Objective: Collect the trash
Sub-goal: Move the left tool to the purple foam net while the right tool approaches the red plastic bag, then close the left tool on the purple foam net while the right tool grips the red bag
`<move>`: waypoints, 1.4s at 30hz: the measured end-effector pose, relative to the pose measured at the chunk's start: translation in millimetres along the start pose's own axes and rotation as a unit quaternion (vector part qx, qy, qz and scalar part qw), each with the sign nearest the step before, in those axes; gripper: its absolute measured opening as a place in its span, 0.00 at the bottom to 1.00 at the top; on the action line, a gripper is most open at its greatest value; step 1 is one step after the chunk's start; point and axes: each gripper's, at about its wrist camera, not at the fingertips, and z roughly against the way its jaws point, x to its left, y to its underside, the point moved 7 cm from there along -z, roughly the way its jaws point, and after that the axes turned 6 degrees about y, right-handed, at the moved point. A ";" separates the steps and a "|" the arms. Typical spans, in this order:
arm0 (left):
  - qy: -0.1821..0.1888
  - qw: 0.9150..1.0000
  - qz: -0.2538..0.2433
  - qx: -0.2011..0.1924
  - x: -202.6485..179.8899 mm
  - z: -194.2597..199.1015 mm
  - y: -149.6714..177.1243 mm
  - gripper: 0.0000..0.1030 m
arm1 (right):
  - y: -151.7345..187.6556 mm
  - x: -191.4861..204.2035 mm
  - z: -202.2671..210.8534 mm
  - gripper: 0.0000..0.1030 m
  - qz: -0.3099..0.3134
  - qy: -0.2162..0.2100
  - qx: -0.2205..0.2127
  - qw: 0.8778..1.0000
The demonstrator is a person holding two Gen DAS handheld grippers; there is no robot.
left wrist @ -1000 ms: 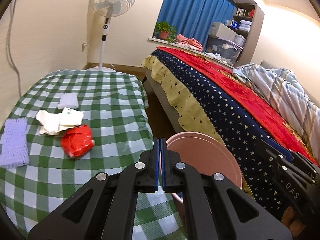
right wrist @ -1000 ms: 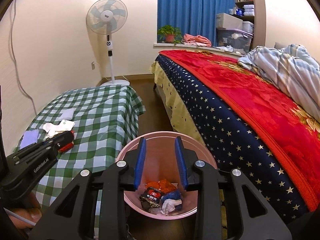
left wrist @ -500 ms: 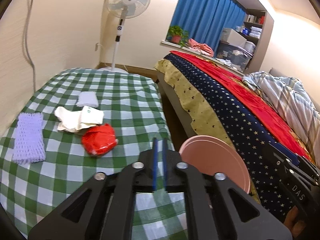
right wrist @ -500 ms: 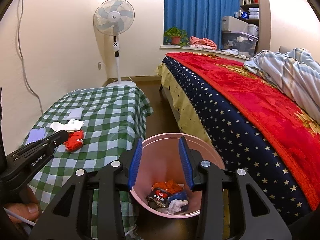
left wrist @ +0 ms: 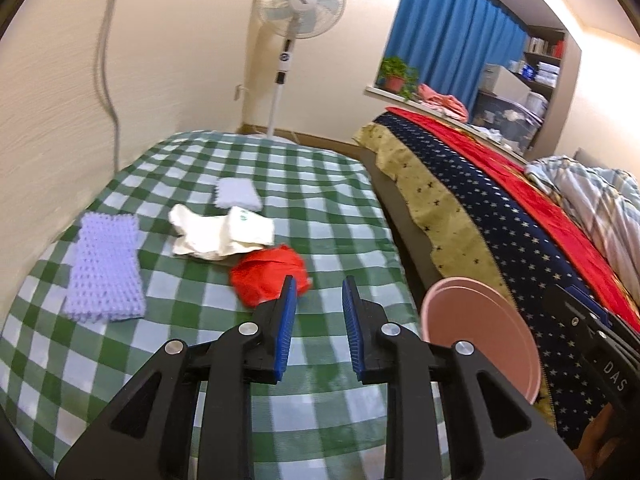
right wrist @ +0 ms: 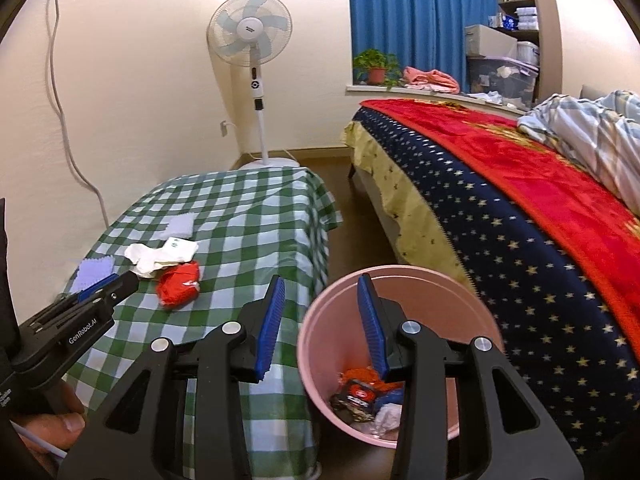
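A crumpled red wrapper (left wrist: 267,279) lies on the green checked table (left wrist: 200,340), with a crumpled white wrapper (left wrist: 218,232) just behind it. My left gripper (left wrist: 319,322) is open and empty, its tips just short of the red wrapper. The pink bin (right wrist: 400,344) stands on the floor between table and bed and holds several pieces of trash (right wrist: 368,396). My right gripper (right wrist: 320,324) is open and empty above the bin's left rim. The red wrapper (right wrist: 178,286) and the left gripper (right wrist: 100,296) also show in the right wrist view.
A purple knitted cloth (left wrist: 105,266) and a small pale cloth (left wrist: 237,194) lie on the table. A bed with a starred blue and red blanket (right wrist: 520,216) stands right of the bin. A standing fan (right wrist: 252,40) is by the far wall.
My left gripper has opened from shut and moved forward toward the red wrapper. My right gripper has opened wider and shifted left over the bin's rim.
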 end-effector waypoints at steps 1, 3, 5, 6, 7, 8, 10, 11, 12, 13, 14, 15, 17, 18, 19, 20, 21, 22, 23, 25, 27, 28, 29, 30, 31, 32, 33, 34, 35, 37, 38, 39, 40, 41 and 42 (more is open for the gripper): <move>-0.007 1.000 0.003 -0.001 5.6 -0.2 -0.2 0.23 | 1.2 4.0 -3.2 0.38 0.000 -0.005 0.001 1.000; -0.018 1.000 0.005 -0.003 12.9 -0.6 -0.5 0.23 | 3.4 10.5 -8.9 0.38 -0.001 -0.015 0.004 1.000; -0.034 0.999 0.010 -0.006 24.0 -0.6 -1.6 0.23 | 4.1 18.6 -15.4 0.38 -0.003 -0.026 0.005 1.000; -0.045 0.999 0.014 -0.010 31.4 0.3 -2.5 0.23 | 4.3 23.0 -18.8 0.38 -0.004 -0.032 0.005 0.999; -0.054 0.998 0.020 -0.013 38.1 1.4 -3.3 0.23 | 4.3 26.9 -21.0 0.38 -0.005 -0.037 0.005 0.999; -0.061 0.998 0.025 -0.016 44.4 2.2 -3.6 0.23 | 4.5 32.5 -24.3 0.38 -0.005 -0.044 0.005 0.999; -0.078 0.996 0.038 -0.021 58.3 4.6 -4.7 0.23 | 4.4 41.5 -30.2 0.38 -0.006 -0.054 0.005 0.998; -0.086 0.995 0.042 -0.023 64.1 5.5 -5.0 0.23 | 4.7 47.2 -33.7 0.38 -0.006 -0.062 0.005 0.998; -0.092 0.994 0.045 -0.025 68.5 6.4 -5.3 0.23 | 4.8 51.8 -36.6 0.38 -0.005 -0.067 0.005 0.998; -0.103 0.993 0.050 -0.027 74.9 7.7 -5.5 0.23 | 5.1 57.0 -39.7 0.38 -0.003 -0.072 0.005 0.997; -0.112 0.992 0.054 -0.030 81.0 8.9 -5.7 0.23 | 5.6 62.6 -43.3 0.38 -0.002 -0.079 0.006 0.997; -0.117 0.991 0.057 -0.030 85.2 9.4 -6.0 0.23 | 5.7 67.3 -46.8 0.38 -0.002 -0.085 0.008 0.996; -0.133 0.989 0.064 -0.030 96.5 9.5 -5.4 0.23 | 7.1 78.4 -55.2 0.38 0.002 -0.099 0.014 0.995; -0.139 0.988 0.066 -0.030 99.9 9.6 -5.2 0.23 | 8.1 84.2 -59.6 0.38 0.006 -0.106 0.017 0.994; -0.146 0.986 0.070 -0.030 105.2 9.6 -4.6 0.23 | 8.5 88.7 -63.1 0.38 0.010 -0.110 0.019 0.994; -0.153 0.985 0.073 -0.029 110.3 9.4 -4.0 0.24 | 8.7 91.8 -65.9 0.38 0.013 -0.114 0.020 0.993; -0.158 0.984 0.075 -0.028 113.7 8.8 -3.6 0.28 | 8.7 95.8 -68.9 0.38 0.016 -0.120 0.023 0.992; -0.164 0.983 0.079 -0.027 118.5 8.9 -2.8 0.31 | 8.5 100.1 -72.3 0.38 0.019 -0.127 0.026 0.991; -0.170 0.982 0.082 -0.027 123.2 9.4 -2.3 0.36 | 8.2 105.7 -76.3 0.44 0.023 -0.135 0.030 0.990; -0.180 0.980 0.086 -0.029 130.6 10.8 -2.1 0.37 | 7.8 115.0 -81.6 0.54 0.030 -0.146 0.033 0.988; -0.192 0.977 0.089 -0.028 138.0 11.9 -1.5 0.40 | 8.5 126.0 -86.5 0.59 0.041 -0.157 0.036 0.986; -0.200 0.975 0.097 -0.026 144.3 12.8 -0.4 0.42 | 9.3 131.8 -89.3 0.64 0.048 -0.160 0.038 0.985; -0.204 0.973 0.103 -0.025 147.5 13.1 -0.1 0.47 | 10.7 138.1 -92.5 0.67 0.056 -0.163 0.040 0.984; -0.209 0.972 0.110 -0.025 151.5 13.9 0.8 0.51 | 11.8 142.4 -95.3 0.69 0.060 -0.164 0.042 0.984; -0.217 0.969 0.115 -0.024 156.9 15.3 2.1 0.52 | 13.3 146.2 -97.6 0.70 0.063 -0.166 0.045 0.983; -0.223 0.967 0.117 -0.023 159.7 15.7 2.7 0.52 | 15.0 150.4 -100.1 0.71 0.065 -0.170 0.049 0.982; -0.229 0.966 0.120 -0.023 162.4 15.3 3.1 0.52 | 16.0 153.3 -102.2 0.72 0.067 -0.171 0.053 0.981; -0.236 0.963 0.125 -0.021 167.8 15.6 4.0 0.52 | 17.3 156.3 -104.7 0.73 0.071 -0.171 0.056 0.981; -0.239 0.962 0.129 -0.020 170.9 15.3 4.9 0.53 | 18.8 159.5 -107.7 0.74 0.075 -0.170 0.060 0.981; -0.247 0.959 0.136 -0.016 178.0 14.4 6.7 0.53 | 20.4 163.2 -112.1 0.76 0.077 -0.172 0.066 0.980; -0.250 0.958 0.139 -0.013 180.5 13.5 7.7 0.53 | 22.0 165.3 -115.7 0.77 0.077 -0.172 0.071 0.980; -0.252 0.957 0.141 -0.011 182.2 13.1 8.8 0.53 | 23.2 166.0 -117.7 0.77 0.077 -0.172 0.073 0.979; -0.253 0.957 0.143 -0.008 184.1 12.0 9.9 0.53 | 24.1 166.6 -120.7 0.77 0.078 -0.172 0.077 0.979; -0.254 0.956 0.146 -0.005 185.5 11.0 11.0 0.53 | 25.6 167.8 -124.1 0.78 0.077 -0.172 0.081 0.979; -0.255 0.956 0.148 -0.004 187.0 10.7 11.8 0.53 | 26.7 168.5 -126.6 0.79 0.078 -0.172 0.085 0.978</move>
